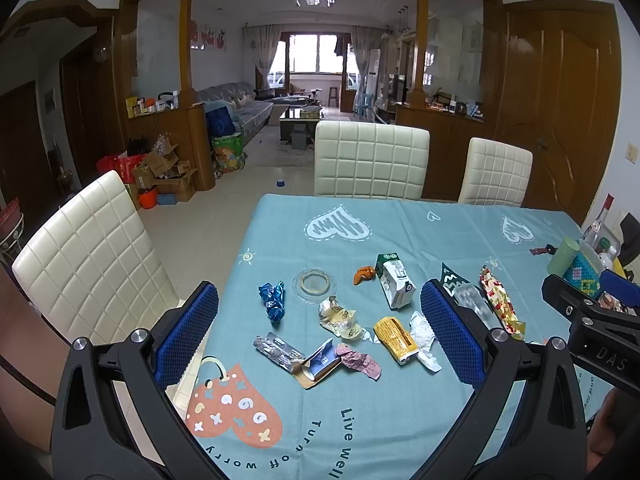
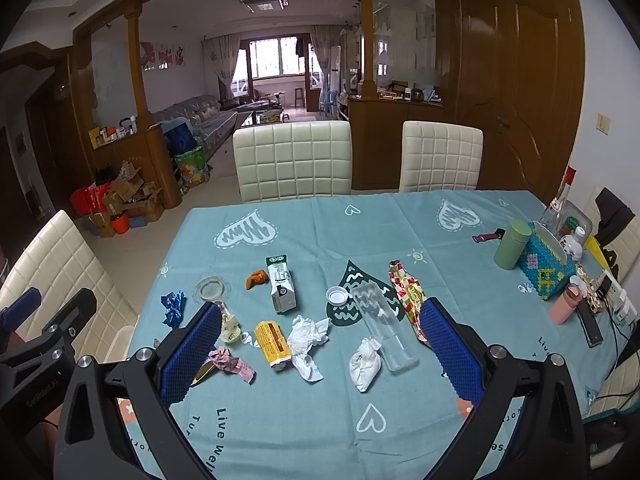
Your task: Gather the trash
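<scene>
Trash lies scattered on the teal tablecloth (image 1: 400,420): a blue wrapper (image 1: 273,299), a blister pack (image 1: 278,351), a pink crumpled paper (image 1: 359,361), a yellow packet (image 1: 395,338), a white tissue (image 1: 424,338), a milk carton (image 1: 394,285), orange peel (image 1: 363,274) and a red-checked wrapper (image 1: 500,304). The right wrist view adds a clear plastic bottle (image 2: 382,326), its white cap (image 2: 337,295) and a crumpled tissue (image 2: 365,362). My left gripper (image 1: 320,336) is open and empty above the trash. My right gripper (image 2: 320,350) is open and empty too.
White padded chairs (image 1: 370,160) stand at the far side and at the left (image 1: 92,256). A green cup (image 2: 512,244), a beaded tissue box (image 2: 546,264), bottles and a remote crowd the table's right edge. A clear glass ashtray (image 1: 314,284) sits among the trash.
</scene>
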A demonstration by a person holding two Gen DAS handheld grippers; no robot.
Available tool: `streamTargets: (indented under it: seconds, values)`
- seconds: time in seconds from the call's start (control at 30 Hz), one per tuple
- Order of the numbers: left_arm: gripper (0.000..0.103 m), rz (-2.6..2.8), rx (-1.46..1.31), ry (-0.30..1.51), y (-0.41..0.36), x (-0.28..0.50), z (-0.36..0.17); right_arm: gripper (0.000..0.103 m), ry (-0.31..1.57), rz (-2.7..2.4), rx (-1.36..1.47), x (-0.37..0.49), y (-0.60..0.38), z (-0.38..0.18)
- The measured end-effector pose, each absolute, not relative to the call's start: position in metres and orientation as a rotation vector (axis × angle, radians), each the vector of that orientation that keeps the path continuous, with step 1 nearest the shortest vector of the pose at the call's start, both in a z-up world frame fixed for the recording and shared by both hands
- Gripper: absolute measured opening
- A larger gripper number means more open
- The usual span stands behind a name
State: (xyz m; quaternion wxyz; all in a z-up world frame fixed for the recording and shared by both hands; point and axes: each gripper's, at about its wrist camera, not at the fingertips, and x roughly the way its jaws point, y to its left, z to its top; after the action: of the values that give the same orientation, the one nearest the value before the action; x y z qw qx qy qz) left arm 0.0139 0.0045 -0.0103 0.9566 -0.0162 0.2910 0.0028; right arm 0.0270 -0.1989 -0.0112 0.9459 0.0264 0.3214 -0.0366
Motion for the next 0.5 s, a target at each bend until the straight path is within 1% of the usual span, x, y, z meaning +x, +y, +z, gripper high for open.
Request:
streamTargets:
  seconds: [0.5]
  values:
    - [0.100,-0.006,-0.032,0.613,0.0022,0.0215,-0.0136,0.097,0.658,-0.075,0.055,0.0283,-0.1992,-0.0119]
